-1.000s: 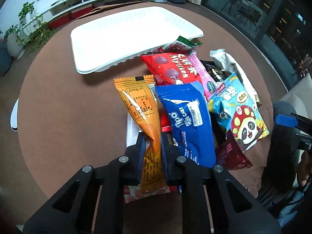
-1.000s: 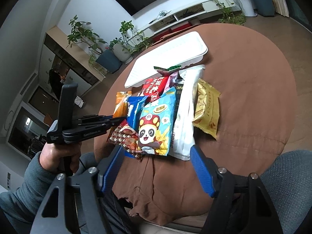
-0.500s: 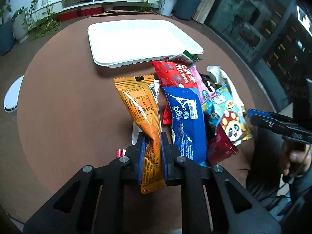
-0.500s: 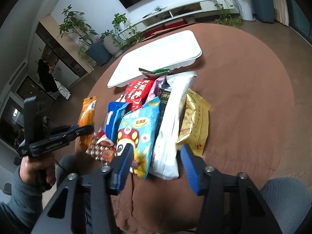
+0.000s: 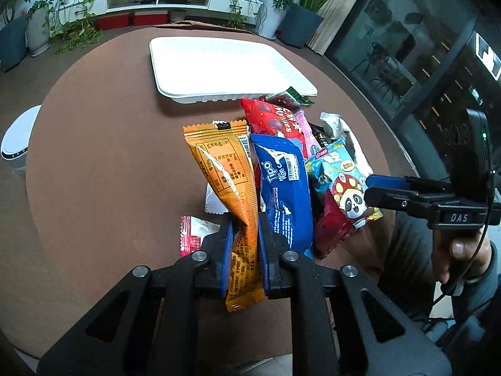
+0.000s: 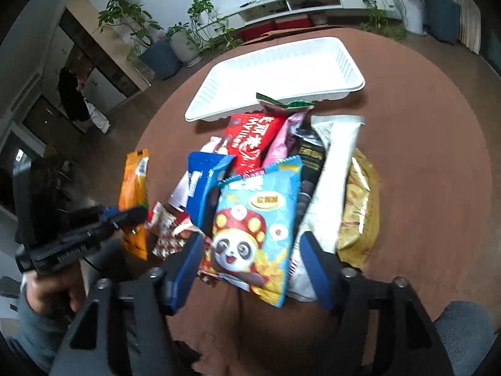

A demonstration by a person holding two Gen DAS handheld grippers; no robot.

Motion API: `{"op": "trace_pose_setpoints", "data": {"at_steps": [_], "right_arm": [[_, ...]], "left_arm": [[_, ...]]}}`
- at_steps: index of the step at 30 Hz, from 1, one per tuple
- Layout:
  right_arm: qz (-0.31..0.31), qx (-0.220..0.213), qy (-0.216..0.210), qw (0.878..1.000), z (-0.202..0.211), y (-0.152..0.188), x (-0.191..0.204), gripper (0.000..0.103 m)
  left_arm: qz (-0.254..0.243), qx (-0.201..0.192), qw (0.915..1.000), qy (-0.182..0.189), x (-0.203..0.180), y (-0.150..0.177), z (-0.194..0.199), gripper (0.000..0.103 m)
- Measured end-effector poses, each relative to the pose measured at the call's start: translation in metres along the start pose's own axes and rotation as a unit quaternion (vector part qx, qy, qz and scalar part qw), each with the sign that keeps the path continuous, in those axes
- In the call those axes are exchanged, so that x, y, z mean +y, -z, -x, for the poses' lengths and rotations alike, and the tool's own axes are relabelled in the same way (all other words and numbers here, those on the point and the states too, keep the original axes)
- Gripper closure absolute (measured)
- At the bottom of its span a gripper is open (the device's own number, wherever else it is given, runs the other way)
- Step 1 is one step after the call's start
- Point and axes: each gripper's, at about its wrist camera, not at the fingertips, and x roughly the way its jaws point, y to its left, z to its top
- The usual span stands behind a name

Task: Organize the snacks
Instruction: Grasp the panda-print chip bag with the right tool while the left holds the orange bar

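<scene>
My left gripper (image 5: 244, 228) is shut on the lower end of an orange snack packet (image 5: 222, 169), which hangs lifted beside the pile; from the right wrist view the same packet (image 6: 134, 181) sits at the pile's left. A blue Tipo packet (image 5: 281, 181), a red packet (image 5: 272, 119) and a light-blue panda packet (image 6: 253, 225) lie heaped on the brown round table (image 5: 109, 156). My right gripper (image 6: 250, 241) straddles the panda packet's lower end. Its jaws are opening, and the pads stand clear of the packet's edges. An empty white tray (image 6: 275, 72) lies behind the pile.
A long white packet (image 6: 335, 172) and a gold packet (image 6: 360, 206) lie at the pile's right. A small red-and-white packet (image 5: 194, 232) rests near my left fingers. A white round object (image 5: 15, 144) stands beyond the table's left edge. Potted plants and a low TV bench line the far wall.
My left gripper carried the orange packet up and away from the pile. My right gripper moved in over the panda packet; its jaws narrowed, then widened again.
</scene>
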Motion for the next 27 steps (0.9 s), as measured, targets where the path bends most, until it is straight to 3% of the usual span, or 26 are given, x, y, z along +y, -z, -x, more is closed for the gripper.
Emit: {"op": "trace_pose_setpoints", "data": {"at_steps": [2,11,13,17,19,23,27], "right_arm": [[0.011,0.002,0.009,1.000,-0.002,-0.004,0.006,0.026],[0.052,0.040,0.048,0.997,-0.024,-0.013,0.021,0.028],[0.055,0.050,0.055,0.996,-0.030,-0.013,0.020,0.041],[0.067,0.045,0.057,0.995,-0.034,-0.011,0.019,0.048],[0.070,0.040,0.053,0.995,-0.031,-0.011,0.019,0.061],[0.080,0.030,0.045,0.995,-0.027,-0.012,0.022,0.077],[0.079,0.020,0.037,0.996,-0.022,-0.010,0.024,0.081]], "left_arm": [[0.004,-0.001,1.0000,0.006,0.000,0.002,-0.002,0.090],[0.006,0.000,0.9998,0.021,-0.003,0.004,-0.010,0.090],[0.007,0.001,0.9997,0.022,-0.002,0.005,-0.011,0.090],[0.010,0.003,0.9997,0.023,-0.001,0.006,-0.016,0.090],[0.011,0.003,0.9996,0.024,-0.001,0.007,-0.017,0.090],[0.013,0.001,0.9996,0.025,-0.001,0.008,-0.018,0.090],[0.015,-0.003,0.9995,0.027,0.001,0.009,-0.016,0.090]]}}
